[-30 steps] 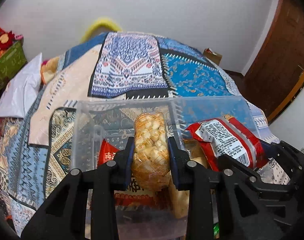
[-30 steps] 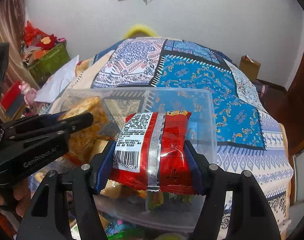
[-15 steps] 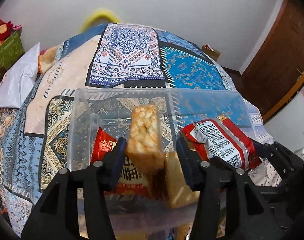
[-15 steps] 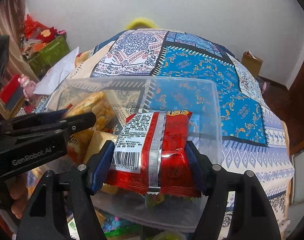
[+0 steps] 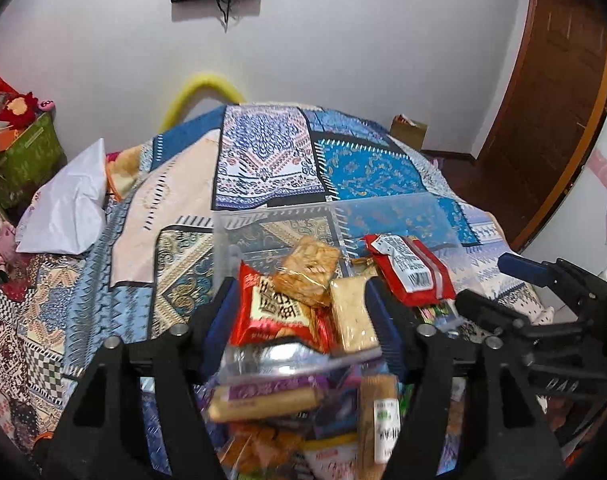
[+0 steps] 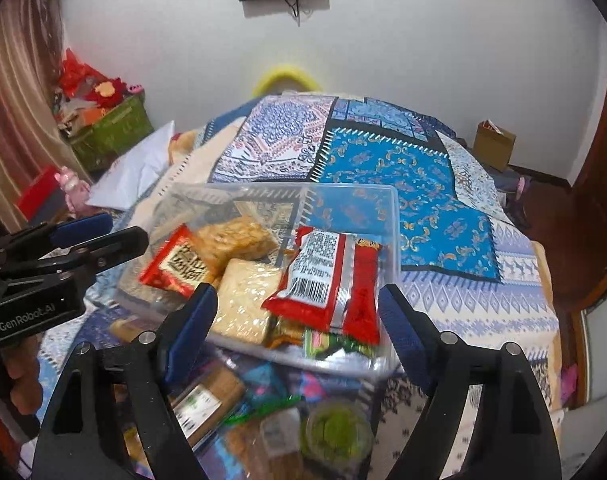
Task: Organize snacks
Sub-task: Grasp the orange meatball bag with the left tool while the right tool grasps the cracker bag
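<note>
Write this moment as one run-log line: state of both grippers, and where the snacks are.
left gripper: open | right gripper: open | red packet: in clear bin | peanut brittle bar: in bin

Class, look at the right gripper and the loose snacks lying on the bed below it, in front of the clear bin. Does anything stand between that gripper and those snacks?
Nothing visible does. The right gripper is open and holds nothing. The loose snacks lie uncovered just beneath it, on the near side of the bin. The red packet lies in the bin, clear of the path.
</note>
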`<state>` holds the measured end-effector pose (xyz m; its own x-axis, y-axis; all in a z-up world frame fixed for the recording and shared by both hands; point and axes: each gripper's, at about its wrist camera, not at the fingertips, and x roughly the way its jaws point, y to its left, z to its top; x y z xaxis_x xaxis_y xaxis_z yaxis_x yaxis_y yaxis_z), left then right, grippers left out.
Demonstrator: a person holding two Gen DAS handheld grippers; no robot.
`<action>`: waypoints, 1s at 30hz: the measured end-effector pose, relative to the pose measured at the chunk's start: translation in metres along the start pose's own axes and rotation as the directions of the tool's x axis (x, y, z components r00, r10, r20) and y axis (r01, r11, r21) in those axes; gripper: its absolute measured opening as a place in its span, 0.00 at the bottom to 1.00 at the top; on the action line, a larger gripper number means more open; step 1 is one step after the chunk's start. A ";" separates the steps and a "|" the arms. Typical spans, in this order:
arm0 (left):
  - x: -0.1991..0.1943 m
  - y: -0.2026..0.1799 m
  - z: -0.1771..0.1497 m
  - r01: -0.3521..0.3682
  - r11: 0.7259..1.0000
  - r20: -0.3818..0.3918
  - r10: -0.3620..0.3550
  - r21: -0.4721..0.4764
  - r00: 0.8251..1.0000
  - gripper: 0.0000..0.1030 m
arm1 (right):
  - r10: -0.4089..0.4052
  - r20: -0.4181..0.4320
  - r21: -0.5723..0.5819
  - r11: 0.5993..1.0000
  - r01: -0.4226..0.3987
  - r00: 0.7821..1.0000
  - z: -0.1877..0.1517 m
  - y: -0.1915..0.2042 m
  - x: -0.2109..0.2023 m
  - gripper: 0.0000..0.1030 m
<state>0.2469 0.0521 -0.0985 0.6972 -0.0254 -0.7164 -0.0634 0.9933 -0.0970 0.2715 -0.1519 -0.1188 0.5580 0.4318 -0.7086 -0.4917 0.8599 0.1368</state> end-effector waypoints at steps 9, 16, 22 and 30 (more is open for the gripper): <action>-0.035 0.016 -0.034 -0.006 1.000 -0.011 0.006 -0.001 1.000 0.64 | -0.008 0.039 -0.011 1.000 0.009 0.999 -0.027 0.007 -0.036 0.78; -0.033 0.029 -0.078 -0.022 1.000 -0.086 0.022 0.002 0.996 0.64 | -0.015 -0.011 0.006 1.000 0.015 1.000 -0.059 0.006 -0.033 0.81; -0.015 0.045 -0.109 -0.034 0.999 -0.163 0.032 -0.011 0.986 0.64 | 0.017 -0.081 0.047 0.999 -0.013 0.997 -0.084 0.002 -0.012 0.81; 0.007 0.051 -0.124 0.013 1.000 -0.219 -0.016 -0.015 0.976 0.64 | 0.035 -0.124 0.092 0.996 -0.023 0.992 -0.108 0.002 0.000 0.81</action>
<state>0.1602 0.0883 -0.1946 0.5251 -0.0658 -0.8485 -0.0650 0.9910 -0.1171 0.1978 -0.1794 -0.1934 0.4536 0.4244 -0.7837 -0.4412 0.8710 0.2162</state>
